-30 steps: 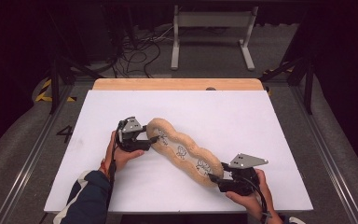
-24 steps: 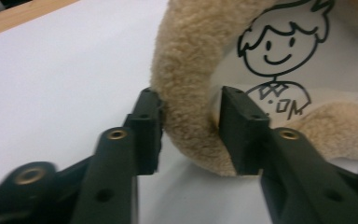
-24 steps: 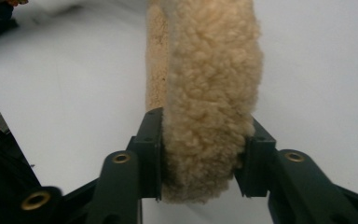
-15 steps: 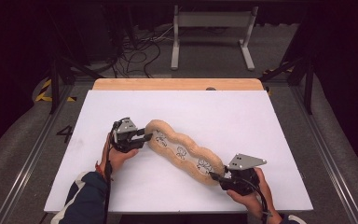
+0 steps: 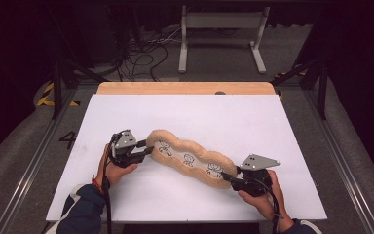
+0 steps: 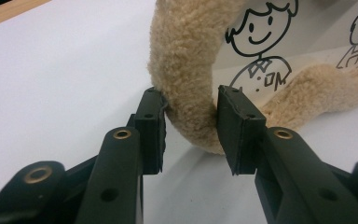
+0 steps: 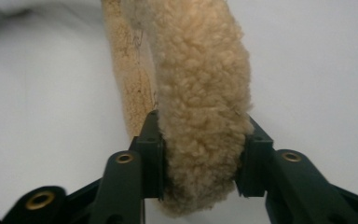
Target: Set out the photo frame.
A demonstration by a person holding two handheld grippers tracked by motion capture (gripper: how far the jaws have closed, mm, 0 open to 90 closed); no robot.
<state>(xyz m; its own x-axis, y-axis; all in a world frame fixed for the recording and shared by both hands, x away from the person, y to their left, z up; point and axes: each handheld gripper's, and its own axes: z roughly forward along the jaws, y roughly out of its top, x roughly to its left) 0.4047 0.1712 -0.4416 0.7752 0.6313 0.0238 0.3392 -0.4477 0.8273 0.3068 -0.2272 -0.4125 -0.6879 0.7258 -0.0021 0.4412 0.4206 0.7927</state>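
Observation:
A long wavy tan fleece cushion (image 5: 190, 156) with cartoon figures on its pale inner face lies slantwise on the white tabletop (image 5: 282, 126). My left gripper (image 5: 148, 147) is at its upper left end. In the left gripper view the fleece rim (image 6: 186, 70) runs between the jaws (image 6: 190, 116) and both pads touch it. My right gripper (image 5: 226, 179) holds the lower right end, where the thick fleece edge (image 7: 200, 84) bulges between the pads (image 7: 200, 140). Both pairs of jaws closed on the fleece and have just eased open a little, still around it.
A wooden strip (image 5: 185, 87) borders the table's far edge. Metal rails (image 5: 34, 161) run along both sides. Cables (image 5: 141, 53) and a white stand (image 5: 221, 34) lie on the floor beyond.
The left gripper has shifted a little to the left, taking the cushion's end with it. Both pairs of jaws have narrowed onto the fleece. The right hand has stayed in place.

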